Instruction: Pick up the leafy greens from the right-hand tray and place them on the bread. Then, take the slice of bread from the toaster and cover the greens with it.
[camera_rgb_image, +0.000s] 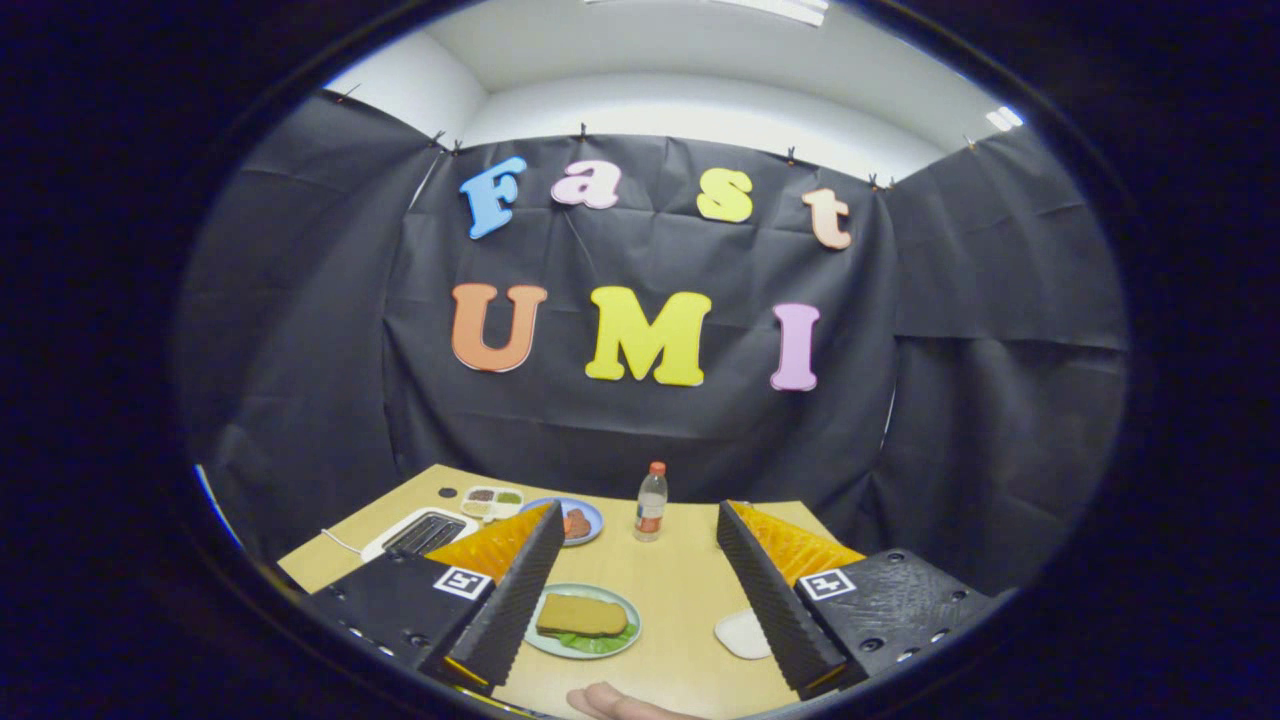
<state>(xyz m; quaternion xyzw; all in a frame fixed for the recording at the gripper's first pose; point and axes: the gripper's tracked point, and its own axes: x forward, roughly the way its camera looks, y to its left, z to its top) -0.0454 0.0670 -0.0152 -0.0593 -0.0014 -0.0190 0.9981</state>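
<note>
Gripper state: your gripper (635, 600) holds its two fingers wide apart, with nothing between them but bare table and the plate below.
Gripper position: it hangs well above the wooden table (680, 590), low in the frame, looking down and forward. You are clear of every object, which suits a finished placement.
Sandwich: the green plate (584, 622) sits lower centre, just beside the left finger. A slice of bread (581, 615) lies on top, and the leafy greens (598, 643) show as a fringe under its near edge. Judged from this, the greens are covered and the task looks complete.
Toaster: the white toaster (420, 534) stands at lower left, beyond the left finger. Whether its slots are empty cannot be told.
Other items: a blue plate (588, 518), a small compartment tray (491, 500) and a bottle (651, 502) stand farther back. A white dish (742, 634) lies beside the right finger.
Hand: a fingertip (610, 703) shows at the bottom edge.
</note>
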